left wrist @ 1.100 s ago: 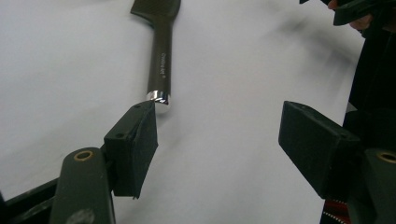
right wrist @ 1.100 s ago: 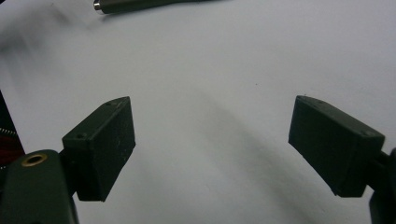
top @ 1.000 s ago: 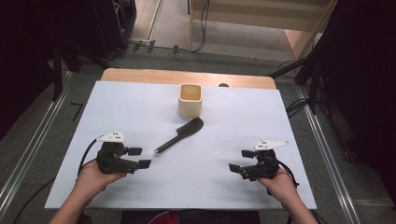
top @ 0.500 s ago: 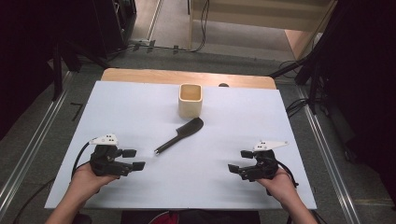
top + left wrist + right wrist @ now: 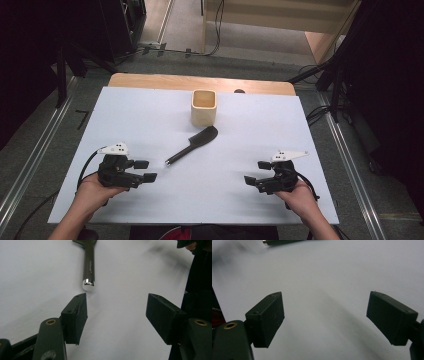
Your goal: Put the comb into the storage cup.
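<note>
A black spatula (image 5: 192, 145) is lying flat near the middle of the white table (image 5: 250, 150), its broad blade pointing toward a small tan square cup (image 5: 204, 107) that is standing upright just beyond it, apart from the blade. In the left gripper view the spatula's (image 5: 88, 262) shiny handle end is sitting just ahead of the left-hand jaw, not touching it.

The left gripper (image 5: 144, 170) is resting low over the table near the front left, aiming toward the handle; its jaws are standing apart with only bare table between them, having just been closing a little. The right gripper (image 5: 255, 173) is sitting near the front right, well apart from the spatula, its jaws spread wide over bare table, gripping nothing. A person's hands are holding both.
</note>
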### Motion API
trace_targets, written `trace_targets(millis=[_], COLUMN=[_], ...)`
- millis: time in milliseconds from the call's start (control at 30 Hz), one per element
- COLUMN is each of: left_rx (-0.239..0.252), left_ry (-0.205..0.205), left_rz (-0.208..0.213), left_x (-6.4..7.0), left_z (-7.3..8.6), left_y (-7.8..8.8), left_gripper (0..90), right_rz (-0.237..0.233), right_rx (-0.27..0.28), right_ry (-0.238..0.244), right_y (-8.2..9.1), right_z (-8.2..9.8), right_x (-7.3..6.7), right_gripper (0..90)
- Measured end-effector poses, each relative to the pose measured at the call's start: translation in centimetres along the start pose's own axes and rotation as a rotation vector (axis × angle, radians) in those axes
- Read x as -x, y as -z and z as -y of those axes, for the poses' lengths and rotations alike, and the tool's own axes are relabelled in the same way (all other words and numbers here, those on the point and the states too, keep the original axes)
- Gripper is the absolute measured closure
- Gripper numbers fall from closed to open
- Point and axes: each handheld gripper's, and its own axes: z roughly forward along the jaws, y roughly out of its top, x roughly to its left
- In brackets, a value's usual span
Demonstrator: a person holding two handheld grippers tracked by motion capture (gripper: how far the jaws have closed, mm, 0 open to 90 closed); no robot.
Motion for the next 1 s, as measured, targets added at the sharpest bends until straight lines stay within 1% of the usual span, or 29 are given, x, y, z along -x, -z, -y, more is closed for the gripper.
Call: trace_targets(millis=[33,67,133,167,233,267,300,367,433,500,533,567,600,633,667,767,867,900,967,1000], left_rx=[0.0,-0.019,-0.018,-0.019,-0.028,-0.024,-0.024,-0.01,0.009,0.014,0.025,0.025,0.021,0.021,0.015,0.005,-0.02,-0.024,-0.026,-0.015], left_ry=[0.0,0.01,0.007,-0.001,0.002,0.015,0.015,0.022,0.021,0.015,0.001,0.001,-0.028,-0.043,-0.048,-0.046,-0.057,-0.053,-0.052,-0.042], left_rz=[0.0,-0.007,-0.014,-0.021,-0.027,-0.017,-0.017,0.004,0.02,0.025,0.042,0.042,0.029,0.02,0.017,0.008,-0.007,-0.011,-0.011,-0.005], left_x=[0.0,-0.2,-0.3,-0.4,-0.6,-0.8,-0.8,-1.0,-1.1,-1.0,-0.9,-0.9,-0.7,-0.6,-0.5,-0.5,-0.6,-0.7,-0.7,-0.9], left_z=[0.0,-0.2,-0.2,-0.3,-0.5,-0.8,-0.8,-1.2,-1.9,-2.1,-2.5,-2.5,-2.7,-2.9,-3.1,-3.6,-4.1,-4.3,-4.4,-4.6], left_y=[0.0,-0.1,-0.2,-0.2,-0.2,-0.1,-0.1,-0.1,-0.3,-0.3,-0.5,-0.5,-0.7,-0.8,-1.0,-1.5,-2.3,-2.4,-2.6,-2.9], left_gripper=[34.7,34.2,34.0,34.0,32.2,32.1,30.8,29.8,24.9,23.6,22.3,22.3,22.3,22.4,22.4,22.4,22.6,23.0,23.8,23.9], right_rz=[0.0,0.0,-0.001,-0.001,-0.001,0.001,0.001,0.002,0.004,0.003,0.003,0.003,0.005,0.005,0.004,0.005,0.004,0.006,0.006,0.005], right_rx=[0.0,-0.001,0.0,0.0,0.0,0.0,0.0,-0.001,-0.002,-0.002,-0.002,-0.002,-0.002,-0.003,-0.004,-0.003,-0.003,-0.005,-0.005,-0.004], right_ry=[0.0,-0.001,-0.002,-0.002,-0.002,-0.004,-0.004,-0.005,-0.007,-0.005,-0.004,-0.004,-0.004,-0.006,-0.007,-0.007,-0.007,-0.008,-0.007,-0.009], right_y=[0.0,0.0,0.0,0.0,0.0,0.0,0.0,0.0,-0.1,0.0,0.0,0.0,0.0,-0.1,0.0,0.0,0.0,-0.1,-0.1,-0.1], right_z=[0.0,0.0,0.0,0.0,0.0,0.0,0.0,0.0,0.0,0.0,0.0,0.0,0.0,0.0,0.0,0.0,0.0,0.0,0.0,0.0], right_x=[0.0,0.0,0.0,0.0,0.0,0.0,0.0,0.0,0.0,0.0,0.0,0.0,0.0,0.1,0.1,0.1,0.2,0.2,0.2,0.2], right_gripper=[13.0,13.0,13.0,13.0,13.0,13.0,13.0,13.0,13.0,13.0,13.0,13.0,13.0,13.0,13.0,13.0,13.0,13.0,13.0,13.0])
